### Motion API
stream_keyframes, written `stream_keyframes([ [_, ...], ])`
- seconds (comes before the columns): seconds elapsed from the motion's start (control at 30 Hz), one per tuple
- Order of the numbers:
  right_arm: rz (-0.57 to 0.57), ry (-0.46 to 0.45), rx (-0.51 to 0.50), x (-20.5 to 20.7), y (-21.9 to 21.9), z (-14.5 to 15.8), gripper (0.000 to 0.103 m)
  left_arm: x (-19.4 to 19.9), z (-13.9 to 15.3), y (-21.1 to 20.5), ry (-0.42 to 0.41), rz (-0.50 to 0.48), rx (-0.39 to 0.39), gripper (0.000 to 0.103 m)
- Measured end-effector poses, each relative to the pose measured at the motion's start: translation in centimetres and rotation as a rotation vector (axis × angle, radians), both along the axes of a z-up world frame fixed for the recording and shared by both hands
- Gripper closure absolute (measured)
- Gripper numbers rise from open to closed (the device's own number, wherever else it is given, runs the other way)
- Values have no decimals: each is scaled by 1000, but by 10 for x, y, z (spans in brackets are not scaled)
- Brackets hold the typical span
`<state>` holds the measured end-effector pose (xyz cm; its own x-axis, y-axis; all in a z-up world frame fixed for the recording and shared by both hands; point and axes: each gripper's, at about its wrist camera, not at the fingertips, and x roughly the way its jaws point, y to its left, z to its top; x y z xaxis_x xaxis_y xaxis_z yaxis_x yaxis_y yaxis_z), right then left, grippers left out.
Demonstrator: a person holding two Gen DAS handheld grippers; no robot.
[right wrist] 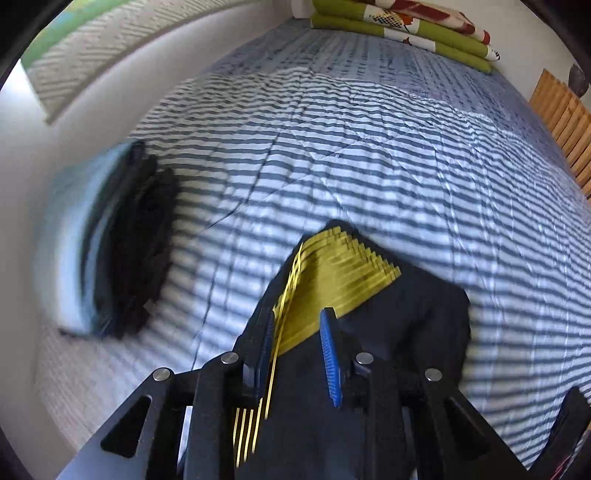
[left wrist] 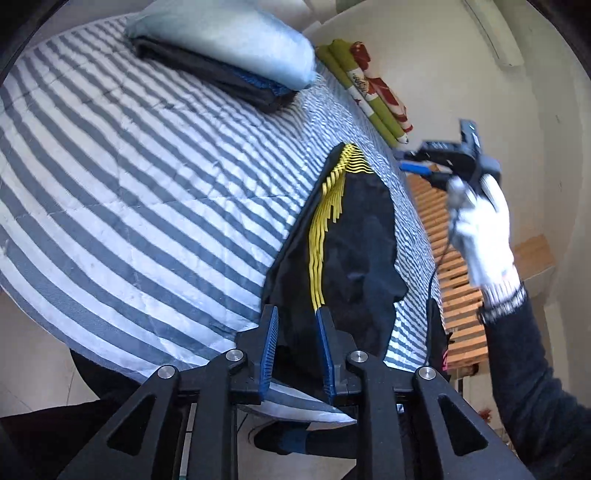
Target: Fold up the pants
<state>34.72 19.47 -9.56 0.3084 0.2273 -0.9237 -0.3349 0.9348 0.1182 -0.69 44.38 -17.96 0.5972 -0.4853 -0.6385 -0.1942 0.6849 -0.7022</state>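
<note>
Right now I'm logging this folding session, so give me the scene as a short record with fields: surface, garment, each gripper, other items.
surface: striped bedspread
garment: black pants with yellow stripes, lying near the bed's edge
left gripper: open, fingers either side of the pants' near end, nothing clamped
right gripper: open, raised above the pants; seen from the left camera in a gloved hand
other items: stack of folded clothes; folded green blanket at the far end
</note>
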Motion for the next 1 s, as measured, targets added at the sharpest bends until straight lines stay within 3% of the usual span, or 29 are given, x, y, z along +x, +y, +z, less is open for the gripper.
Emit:
stream_keyframes([
  [0.13,79,-20,-7,-84,-39,16,73,14,3,-27,51,-41,160,70],
  [0.27,96,47,24,-169,-85,-9,68,22,-10,-39,106,-44,239,73],
  [0.33,78,102,34,-208,-103,-38,67,24,-15,-42,117,-46,277,84],
  [0.37,74,118,37,-221,-106,-51,67,25,-18,-43,127,-43,297,95],
  [0.43,68,158,34,-242,-109,-77,67,26,-19,-42,124,-39,318,98],
  [0.53,32,216,53,-258,-110,-107,67,25,-17,-36,118,-11,333,100],
  [0.67,15,178,83,-261,-107,-107,67,19,-9,-29,88,45,351,99],
  [0.77,22,235,145,-257,-104,-110,67,10,-3,-28,68,42,298,87],
  [0.87,21,248,147,-257,-100,-110,70,-6,7,-52,7,-59,273,87],
  [0.9,25,256,145,-257,-98,-110,84,-11,8,-64,-8,-116,263,86],
  [1.0,17,302,178,-260,-95,-110,96,-23,8,-110,-36,-284,281,86],
])
